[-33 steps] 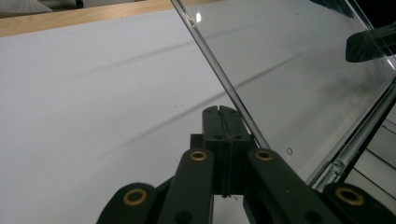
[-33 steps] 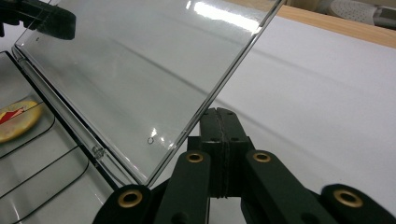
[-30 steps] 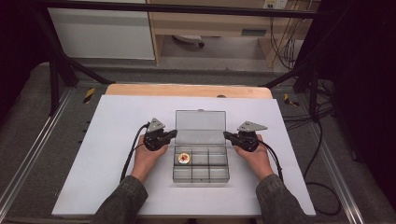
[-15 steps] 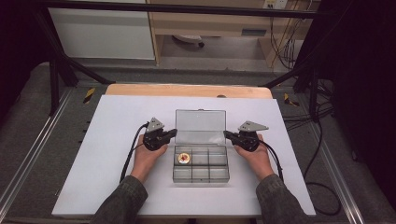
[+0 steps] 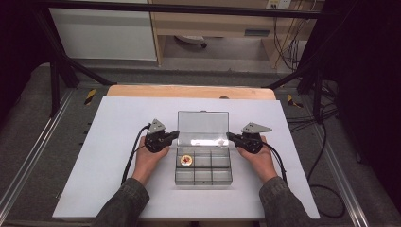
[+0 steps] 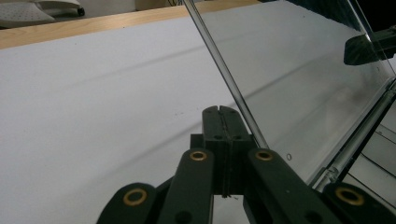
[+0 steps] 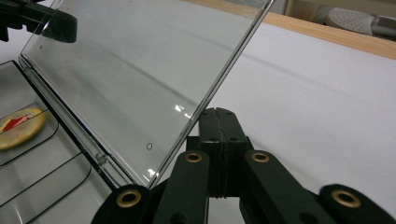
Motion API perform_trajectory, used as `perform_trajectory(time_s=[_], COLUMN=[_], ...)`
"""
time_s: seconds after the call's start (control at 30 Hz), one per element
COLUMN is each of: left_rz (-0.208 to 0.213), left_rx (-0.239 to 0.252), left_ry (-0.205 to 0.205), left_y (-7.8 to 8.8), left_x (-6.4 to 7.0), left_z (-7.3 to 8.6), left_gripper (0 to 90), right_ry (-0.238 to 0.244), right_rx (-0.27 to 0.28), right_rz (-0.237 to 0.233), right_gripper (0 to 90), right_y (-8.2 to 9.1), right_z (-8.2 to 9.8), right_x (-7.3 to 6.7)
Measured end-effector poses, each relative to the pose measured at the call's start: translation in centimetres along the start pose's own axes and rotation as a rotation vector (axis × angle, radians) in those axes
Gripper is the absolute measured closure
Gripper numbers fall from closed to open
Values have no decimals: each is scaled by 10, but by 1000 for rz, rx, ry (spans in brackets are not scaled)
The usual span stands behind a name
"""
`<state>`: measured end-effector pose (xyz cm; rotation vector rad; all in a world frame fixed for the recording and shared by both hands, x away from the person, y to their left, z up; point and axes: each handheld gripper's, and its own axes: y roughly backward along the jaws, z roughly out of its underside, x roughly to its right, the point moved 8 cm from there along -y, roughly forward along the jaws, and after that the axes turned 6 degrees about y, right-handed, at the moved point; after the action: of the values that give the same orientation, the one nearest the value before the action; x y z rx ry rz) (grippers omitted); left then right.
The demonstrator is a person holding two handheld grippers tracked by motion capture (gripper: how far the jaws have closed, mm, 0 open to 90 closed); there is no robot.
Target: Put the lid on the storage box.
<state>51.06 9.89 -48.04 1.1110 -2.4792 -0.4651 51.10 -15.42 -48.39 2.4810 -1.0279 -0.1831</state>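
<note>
The clear compartment box [image 5: 203, 163] sits mid-table, its lid [image 5: 203, 127] raised toward twelve o'clock. The left gripper [image 5: 174, 135] at nine and right gripper [image 5: 231, 136] at three are pressed together, seemingly touching the lid's edges. Closing it is judged next.

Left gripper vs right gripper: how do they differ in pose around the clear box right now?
The left gripper sits at the left edge of the open lid, jaws pointing right; the right gripper sits at the lid's right edge, jaws pointing left. The yellow disc lies in the box compartment nearest the left gripper; the compartments nearest the right gripper look empty. Shared: both have jaws shut on nothing, tips beside the lid's side edges; contact is unclear.
</note>
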Motion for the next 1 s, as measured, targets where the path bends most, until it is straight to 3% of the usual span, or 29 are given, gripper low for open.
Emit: perform_trajectory(time_s=[1.0], left_rz=[8], left_rx=[29], left_ry=[-8], left_y=[7], left_x=[3], left_z=[-6], left_gripper=[900], right_ry=[1], right_rx=[30], right_rz=[0], right_gripper=[900], right_y=[5], right_z=[-5], right_x=[-1])
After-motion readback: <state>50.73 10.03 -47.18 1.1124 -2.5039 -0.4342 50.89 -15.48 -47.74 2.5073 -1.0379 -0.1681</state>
